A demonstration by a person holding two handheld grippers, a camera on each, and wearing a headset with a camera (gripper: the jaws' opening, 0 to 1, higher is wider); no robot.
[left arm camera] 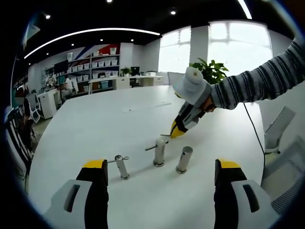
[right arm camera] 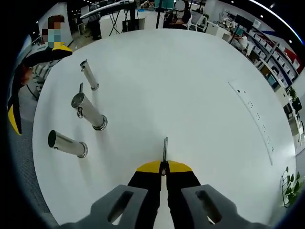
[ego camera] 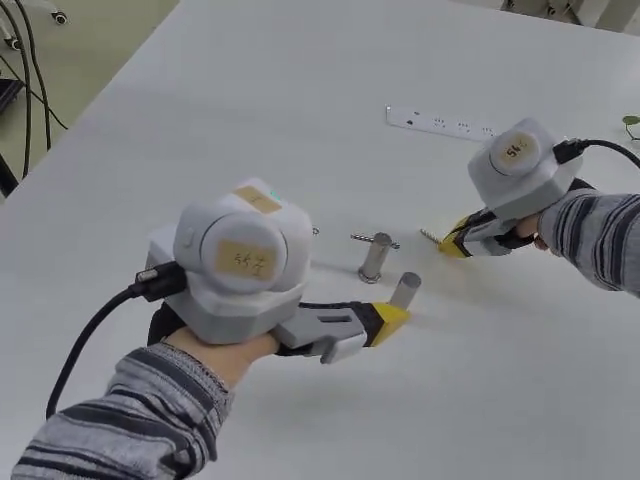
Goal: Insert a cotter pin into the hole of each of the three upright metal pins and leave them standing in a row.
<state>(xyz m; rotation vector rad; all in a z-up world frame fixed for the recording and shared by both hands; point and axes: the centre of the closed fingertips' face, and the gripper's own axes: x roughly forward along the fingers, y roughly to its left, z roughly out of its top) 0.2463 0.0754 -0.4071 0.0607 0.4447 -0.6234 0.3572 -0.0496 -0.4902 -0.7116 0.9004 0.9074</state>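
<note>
Three upright metal pins stand in a row on the white table [ego camera: 250, 110]. The left pin [left arm camera: 122, 167] and middle pin [left arm camera: 159, 151] each carry a cotter pin through the top. The right pin [left arm camera: 184, 159] has a bare top. My left gripper [left arm camera: 161, 164] is open, its jaws standing wide on either side of the row, a little short of it. In the head view its yellow tips [ego camera: 390, 318] sit beside the bare pin [ego camera: 405, 290]. My right gripper [right arm camera: 164, 167] is shut on a cotter pin [right arm camera: 165, 148], held beyond the row [ego camera: 455, 243].
A white power strip [ego camera: 440, 124] lies flat on the far side of the table. A green leaf [ego camera: 630, 122] pokes in at the right edge. Black cables trail from both grippers. Office shelves and chairs stand well beyond the table.
</note>
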